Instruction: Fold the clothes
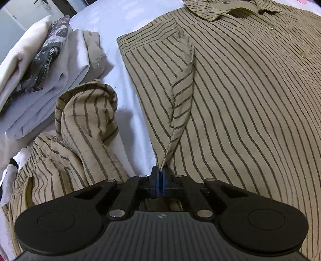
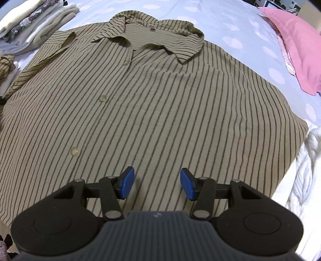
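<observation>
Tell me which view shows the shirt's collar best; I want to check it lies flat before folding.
The right wrist view: the whole collar of the striped shirt shows, spread open at the top. The left wrist view catches only part of it, cut off by the top edge.

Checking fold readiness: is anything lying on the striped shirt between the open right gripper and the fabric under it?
Nothing visible. The right gripper hangs open over bare striped shirt. The folded stack and pink cloth lie off it. The left gripper is shut on the shirt's edge.
</observation>
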`<state>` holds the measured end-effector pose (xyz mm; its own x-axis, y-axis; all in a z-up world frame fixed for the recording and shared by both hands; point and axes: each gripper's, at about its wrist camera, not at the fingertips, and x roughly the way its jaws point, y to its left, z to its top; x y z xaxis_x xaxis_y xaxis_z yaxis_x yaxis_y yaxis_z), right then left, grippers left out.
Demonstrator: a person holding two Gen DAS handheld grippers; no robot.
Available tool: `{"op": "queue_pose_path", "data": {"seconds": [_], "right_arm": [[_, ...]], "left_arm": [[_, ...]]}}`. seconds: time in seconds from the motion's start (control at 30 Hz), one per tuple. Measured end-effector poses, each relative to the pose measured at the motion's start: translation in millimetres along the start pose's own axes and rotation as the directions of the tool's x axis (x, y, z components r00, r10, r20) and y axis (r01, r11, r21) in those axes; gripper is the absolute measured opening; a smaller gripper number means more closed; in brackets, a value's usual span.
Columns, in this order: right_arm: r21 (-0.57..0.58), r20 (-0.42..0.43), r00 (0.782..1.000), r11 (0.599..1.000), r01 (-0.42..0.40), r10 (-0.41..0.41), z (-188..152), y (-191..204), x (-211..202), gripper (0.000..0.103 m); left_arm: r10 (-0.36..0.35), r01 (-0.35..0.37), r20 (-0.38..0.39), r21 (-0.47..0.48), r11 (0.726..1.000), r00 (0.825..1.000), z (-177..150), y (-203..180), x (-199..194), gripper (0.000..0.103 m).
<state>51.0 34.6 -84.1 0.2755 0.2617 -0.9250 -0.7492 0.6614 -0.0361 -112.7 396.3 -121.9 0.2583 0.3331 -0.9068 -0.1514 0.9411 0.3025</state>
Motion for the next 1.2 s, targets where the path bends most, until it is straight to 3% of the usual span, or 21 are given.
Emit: {"op": "queue_pose_path", "data": {"seconds": [0.1,0.27,0.43,0.53,0.63,0.7,0.83,0.9,1.0,1.2], "right_arm": [[0.043,0.012,1.0,0.999,0.013,-0.013,-5.6,-16.8,-5.2,0.054],[0.243,0.066,0.996,0.969,0.048,-0.066,-20.2,-80.6,-24.7,0.054],[0.511,0.156,0.978,0.859,0.038,-0.136,-44.0,-155.3,-50.8,0.054],[0.636,0.209,0.963,0.772,-0.001,-0.171,-51.6,-194.0,-64.5,0.054],[0.712,0.25,0.946,0.701,-0.033,-0.208,-48.4,-227.4,-71.1,0.054],[0.733,0.278,0.936,0.677,-0.062,-0.216,-40.7,-242.9,-70.3,0.052],[0.733,0.346,0.916,0.668,-0.127,-0.206,-14.7,-260.2,-62.1,0.05],[0.713,0.343,0.915,0.693,-0.105,-0.214,3.2,-266.1,-50.7,0.049],[0.706,0.28,0.932,0.708,-0.037,-0.231,24.0,-284.3,-23.1,0.049],[0.739,0.1,0.967,0.668,0.086,-0.235,43.6,-320.0,35.4,0.049]], "left_arm": [[-0.036,0.036,-0.011,0.001,0.999,0.999,-1.6,-3.6,-12.4,0.011],[-0.095,0.103,0.074,-0.103,0.989,0.993,4.1,-3.6,-48.2,0.022],[-0.089,0.112,0.156,-0.147,0.983,0.984,27.1,-9.5,-79.8,0.032],[-0.066,0.1,0.197,-0.172,0.98,0.978,46.4,-7.8,-90.7,0.046],[-0.066,0.112,0.223,-0.201,0.973,0.973,67.0,-3.3,-92.4,0.046],[-0.071,0.123,0.236,-0.215,0.969,0.969,77.6,-3.3,-94.3,0.046],[-0.068,0.115,0.227,-0.197,0.974,0.971,90.6,-11.0,-84.2,0.046],[-0.058,0.098,0.214,-0.181,0.979,0.975,94.0,-15.9,-77.9,0.046],[-0.049,0.078,0.188,-0.15,0.986,0.981,99.1,-21.4,-66.2,0.046],[-0.044,0.063,0.163,-0.111,0.992,0.986,102.8,-26.7,-52.8,0.046]]}}
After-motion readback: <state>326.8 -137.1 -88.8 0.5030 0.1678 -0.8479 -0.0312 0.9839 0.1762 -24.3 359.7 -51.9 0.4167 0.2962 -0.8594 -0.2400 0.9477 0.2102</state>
